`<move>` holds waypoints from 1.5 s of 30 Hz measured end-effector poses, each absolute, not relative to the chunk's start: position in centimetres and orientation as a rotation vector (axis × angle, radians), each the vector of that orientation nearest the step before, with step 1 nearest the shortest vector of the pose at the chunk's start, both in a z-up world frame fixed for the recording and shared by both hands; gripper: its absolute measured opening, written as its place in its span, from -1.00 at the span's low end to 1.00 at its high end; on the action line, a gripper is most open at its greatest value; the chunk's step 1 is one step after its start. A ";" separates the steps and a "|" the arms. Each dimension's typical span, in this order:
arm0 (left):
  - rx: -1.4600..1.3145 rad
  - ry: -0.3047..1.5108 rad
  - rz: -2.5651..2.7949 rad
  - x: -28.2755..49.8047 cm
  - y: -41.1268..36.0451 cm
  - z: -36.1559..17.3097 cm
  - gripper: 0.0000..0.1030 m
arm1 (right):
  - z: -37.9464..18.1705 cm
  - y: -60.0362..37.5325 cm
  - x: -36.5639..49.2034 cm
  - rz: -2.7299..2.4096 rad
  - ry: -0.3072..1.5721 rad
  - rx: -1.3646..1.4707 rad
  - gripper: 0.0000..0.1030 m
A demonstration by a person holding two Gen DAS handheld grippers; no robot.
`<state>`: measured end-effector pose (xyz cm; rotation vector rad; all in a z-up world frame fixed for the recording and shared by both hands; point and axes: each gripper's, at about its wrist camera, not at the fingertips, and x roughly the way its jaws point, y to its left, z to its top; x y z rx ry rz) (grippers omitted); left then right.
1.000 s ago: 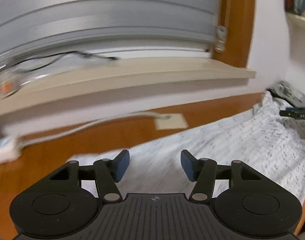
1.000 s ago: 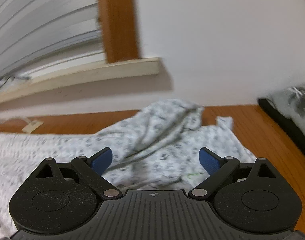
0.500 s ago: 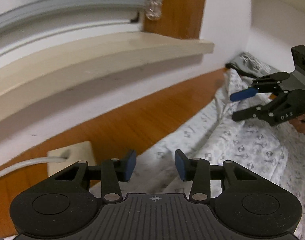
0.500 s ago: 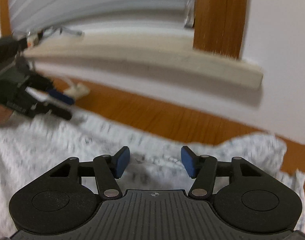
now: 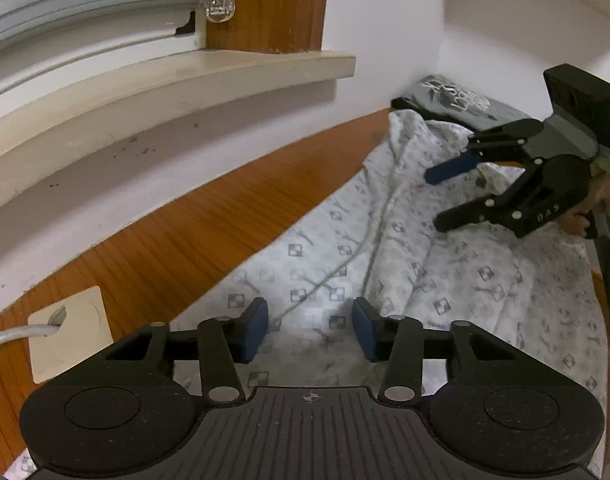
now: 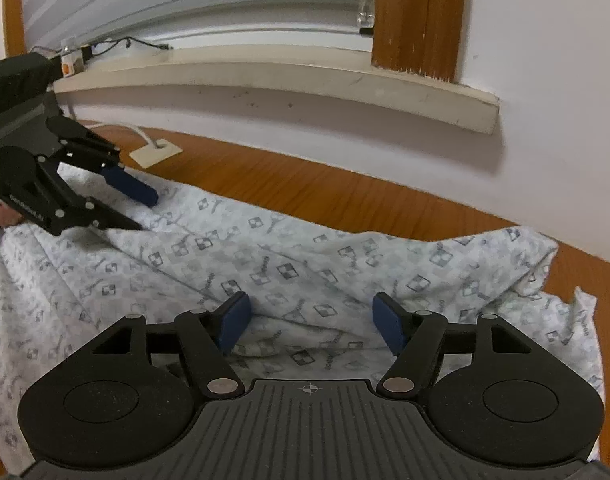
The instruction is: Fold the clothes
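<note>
A patterned white garment (image 6: 305, 264) was seen spread, rumpled, on the wooden counter (image 6: 345, 188) below a window sill (image 6: 265, 76). The left tongs (image 5: 309, 330) were held apart over its near edge, nothing clamped. The right tongs (image 6: 311, 322) were opening above the cloth, nothing gripped.

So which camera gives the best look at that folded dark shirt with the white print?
The left wrist view: the dark printed shirt lies against the wall beyond the patterned garment, its print visible. The right wrist view does not show it.
</note>
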<state>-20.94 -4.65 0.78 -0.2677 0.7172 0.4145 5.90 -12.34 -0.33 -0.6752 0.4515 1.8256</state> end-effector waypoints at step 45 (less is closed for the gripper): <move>-0.251 0.556 0.422 -17.8 -11.6 5.0 -0.10 | -0.1 -9.5 13.0 1.611 0.646 -0.356 -0.02</move>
